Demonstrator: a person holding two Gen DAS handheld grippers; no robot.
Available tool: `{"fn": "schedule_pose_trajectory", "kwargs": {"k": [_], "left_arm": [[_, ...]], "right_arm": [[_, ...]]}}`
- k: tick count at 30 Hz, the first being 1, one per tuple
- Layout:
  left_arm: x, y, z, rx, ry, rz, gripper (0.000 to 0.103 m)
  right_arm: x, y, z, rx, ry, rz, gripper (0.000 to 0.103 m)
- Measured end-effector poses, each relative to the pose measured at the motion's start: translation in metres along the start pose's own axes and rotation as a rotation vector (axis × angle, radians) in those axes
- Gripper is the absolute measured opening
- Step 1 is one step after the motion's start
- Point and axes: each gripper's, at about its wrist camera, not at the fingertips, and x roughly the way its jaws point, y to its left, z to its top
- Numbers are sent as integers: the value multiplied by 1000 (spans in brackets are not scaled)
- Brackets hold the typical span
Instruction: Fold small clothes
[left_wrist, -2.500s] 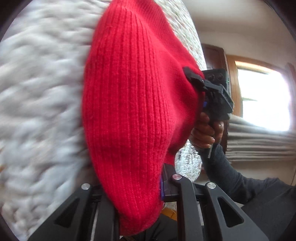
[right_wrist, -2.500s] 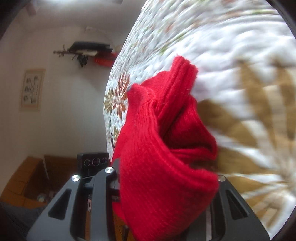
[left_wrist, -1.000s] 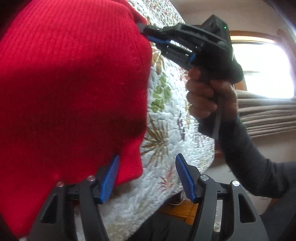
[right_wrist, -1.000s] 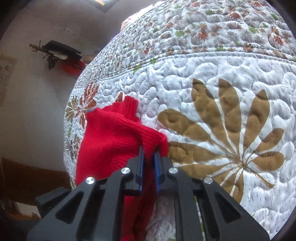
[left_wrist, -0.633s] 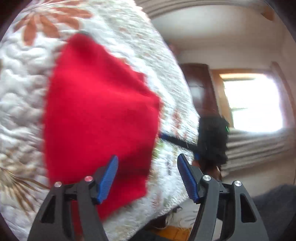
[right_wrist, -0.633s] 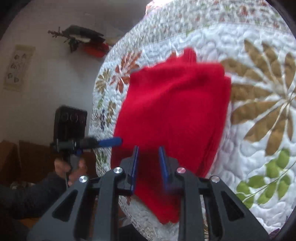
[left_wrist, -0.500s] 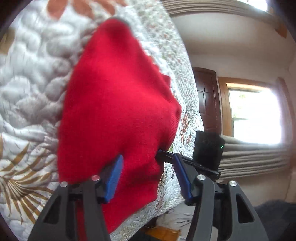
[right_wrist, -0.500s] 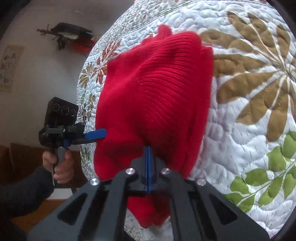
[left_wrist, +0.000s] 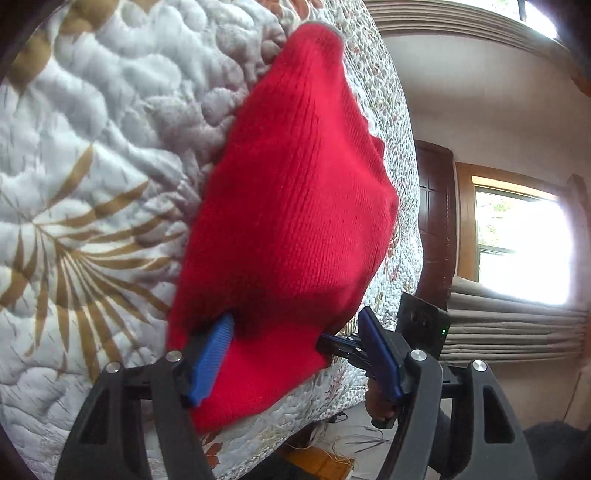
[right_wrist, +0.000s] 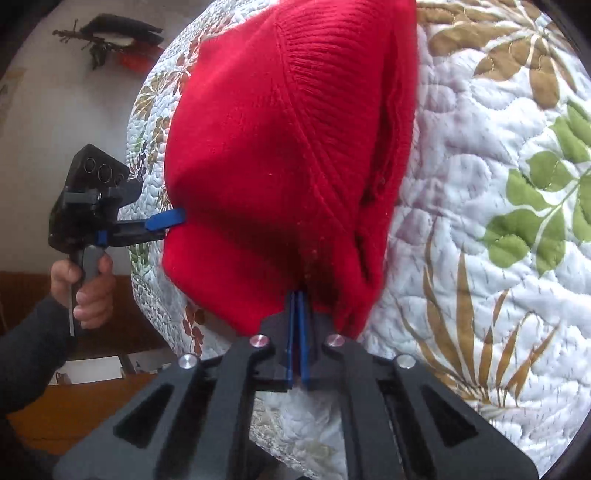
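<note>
The red knit garment (left_wrist: 288, 229) lay folded in layers on the quilted bedspread (left_wrist: 92, 147), its near edge reaching the bed's side. The left gripper (left_wrist: 295, 354) stood with its blue pads wide apart, the edge of the knit between them — one pad seemed to touch the cloth, nothing was pinched. The right gripper (right_wrist: 297, 306) had its pads pressed together at the garment's hem; whether cloth was caught between them could not be told. A hand (right_wrist: 86, 284) in a dark sleeve held the left tool.
</note>
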Motion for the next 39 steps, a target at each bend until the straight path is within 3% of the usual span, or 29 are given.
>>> {"fn": "schedule_pose_trajectory", "kwargs": {"k": [2,3,4,7,8,10,12,16,21,27,39], "left_arm": [[-13,-12,-16,-3,-7,33,77],[-19,-19,-26,5,-11,73,82],[-28,-31,-37,22,-11,143,85],[-53,-72,-75,83,-38,369,94],[-65,-90,-91,106,-57,455,97],[-84,-126,-117,176,-99,550,99],[-104,-165,-142,245,-144,596,99],[-139,-231,-174,351,-251,668,99],[-169,-288,-205,422,-323,659,99],[-187,-327,-231,483,-358,687,99],[-193,-345,-250,510,-380,714,99]], "right_arm": [[-12,23,-3,-37,-31,-73,20],[-25,38,-8,-68,-55,-131,36],[-37,53,-13,-96,-77,-205,54],[-81,99,-39,-157,-148,-408,92],[-92,115,-47,-166,-164,-453,92],[-116,142,-62,-161,-170,-554,94],[-142,166,-80,-141,-193,-601,95],[-196,208,-109,-84,-301,-600,98],[-253,260,-132,-63,-443,-650,100],[-304,294,-153,-68,-569,-681,100],[-311,314,-171,-92,-611,-691,100]]}}
